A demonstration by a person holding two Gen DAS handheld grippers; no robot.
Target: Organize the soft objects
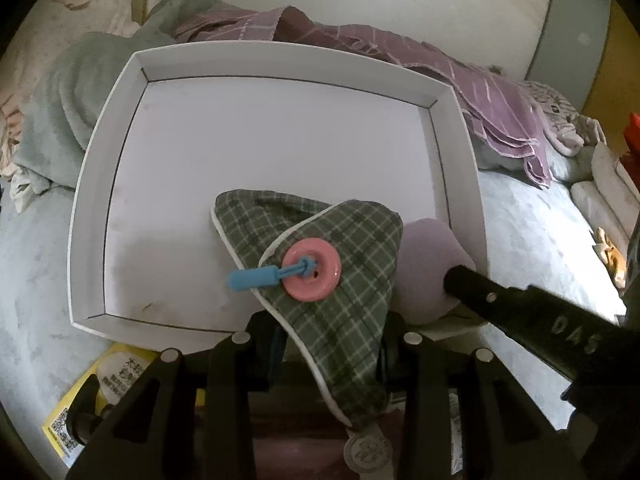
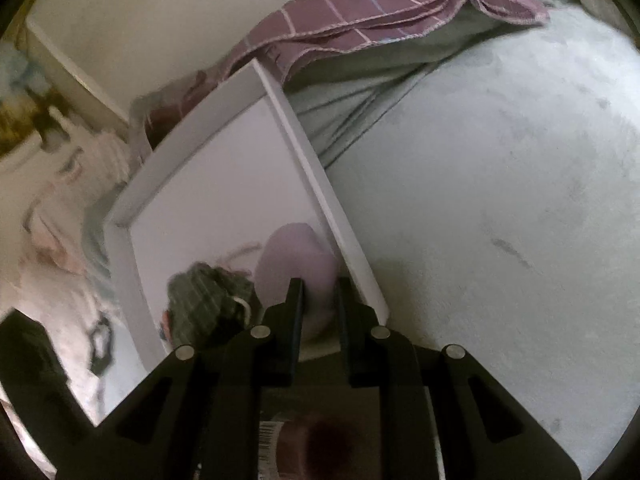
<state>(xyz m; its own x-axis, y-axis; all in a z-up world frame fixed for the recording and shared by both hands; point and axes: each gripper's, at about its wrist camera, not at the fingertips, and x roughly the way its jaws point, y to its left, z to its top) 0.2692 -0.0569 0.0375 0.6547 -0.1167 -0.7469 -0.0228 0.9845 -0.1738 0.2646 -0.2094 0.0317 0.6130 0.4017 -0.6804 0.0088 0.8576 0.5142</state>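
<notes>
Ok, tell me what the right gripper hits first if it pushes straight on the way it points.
The right gripper, shut on the lilac soft object, would likely drive it onto the white tray floor just inside the rim; depth is unclear.

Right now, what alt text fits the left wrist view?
A green plaid cloth with a pink button is held by the left hand-held gripper over a white tray. Beside it, the right hand-held gripper holds a lilac soft object.
</notes>
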